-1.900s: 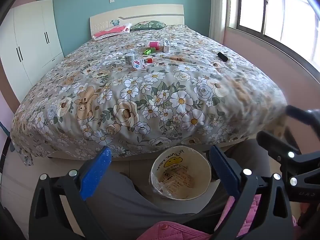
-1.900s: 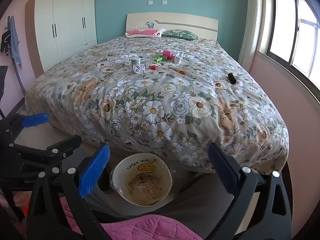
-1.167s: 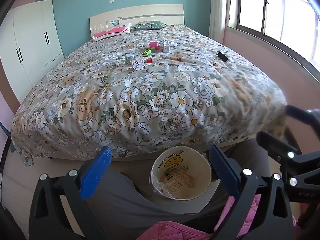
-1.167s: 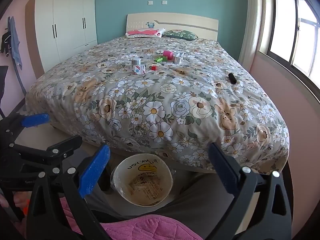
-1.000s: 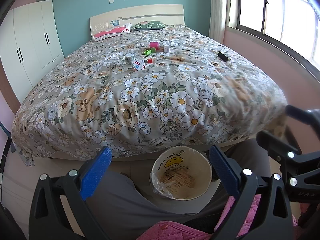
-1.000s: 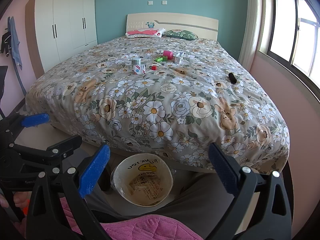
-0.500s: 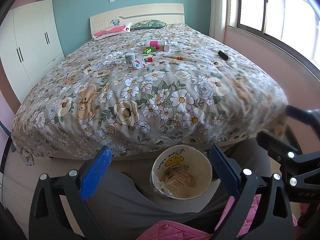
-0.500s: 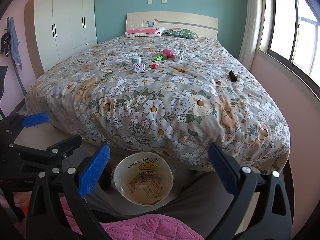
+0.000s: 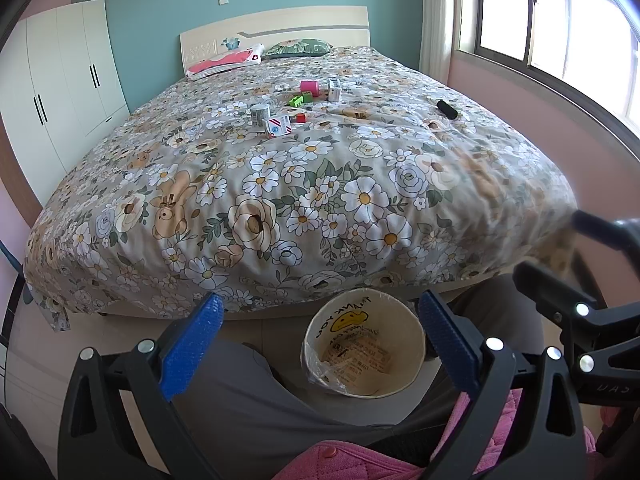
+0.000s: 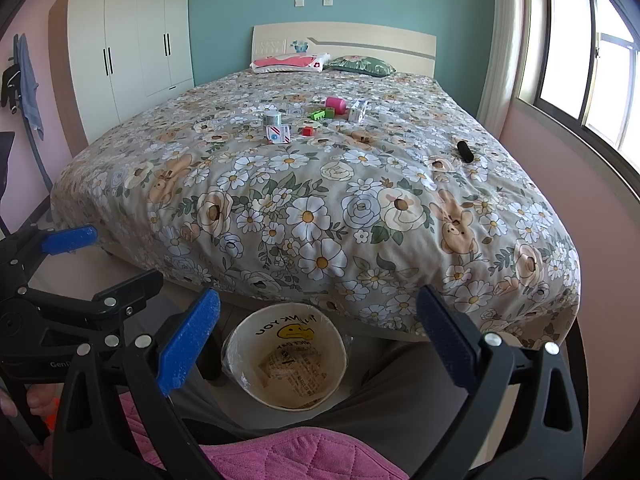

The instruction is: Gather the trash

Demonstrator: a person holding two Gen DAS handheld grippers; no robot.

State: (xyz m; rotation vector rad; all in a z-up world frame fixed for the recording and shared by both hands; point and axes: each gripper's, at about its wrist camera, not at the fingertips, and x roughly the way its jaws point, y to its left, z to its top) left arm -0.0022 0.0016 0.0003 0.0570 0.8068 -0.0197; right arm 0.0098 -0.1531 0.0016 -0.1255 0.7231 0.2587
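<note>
A round trash bin lined with a plastic bag stands on the floor at the foot of the bed, between a person's grey-trousered legs. Far up the floral bedspread lie several small items: a white-and-red carton, a small can, a pink cylinder, green pieces, a white box and a black cylinder. My left gripper and right gripper hang open above the bin, both holding nothing.
The large bed fills the room's middle. A white wardrobe stands at the left wall, a window at the right. Pink quilted clothing sits under the grippers. Each gripper shows at the other view's edge.
Both views have crept very slightly lower and closer to the bin; nothing on the bed has moved and both grippers stay open.
</note>
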